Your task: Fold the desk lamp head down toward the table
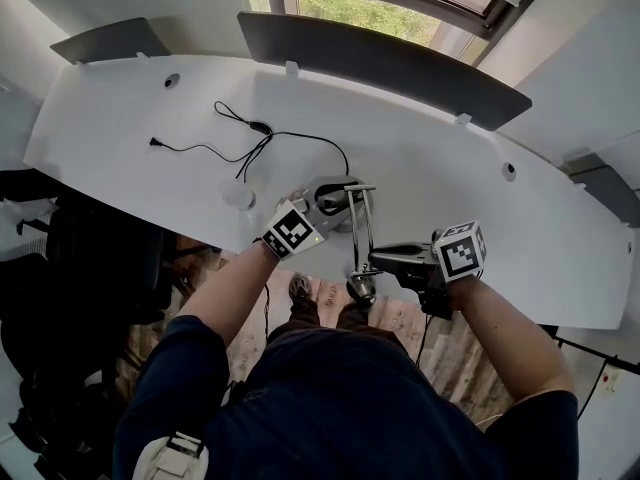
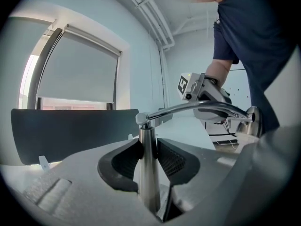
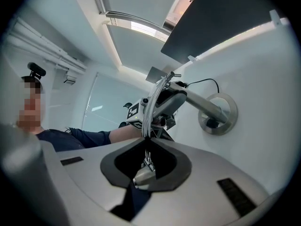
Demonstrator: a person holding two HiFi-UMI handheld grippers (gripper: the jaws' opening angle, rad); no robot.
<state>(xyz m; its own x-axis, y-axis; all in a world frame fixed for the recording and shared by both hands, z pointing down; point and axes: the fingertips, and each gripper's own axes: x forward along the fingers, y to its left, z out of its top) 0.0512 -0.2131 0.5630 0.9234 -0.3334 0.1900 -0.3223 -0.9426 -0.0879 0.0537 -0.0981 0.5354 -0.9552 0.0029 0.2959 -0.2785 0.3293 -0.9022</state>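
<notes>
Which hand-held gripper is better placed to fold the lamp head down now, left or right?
Right. The right hand-held gripper clamps the thin lamp arm near the lamp head; the left hand-held gripper only grips the upright post.

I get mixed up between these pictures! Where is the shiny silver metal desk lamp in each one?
Head view: the silver metal desk lamp is in the middle, over the white desk's near edge.
Left gripper view: bottom centre, its post upright between the jaws.
Right gripper view: centre right, its round base on the desk.
Shared landmark: the dark grey desk divider panel.
</notes>
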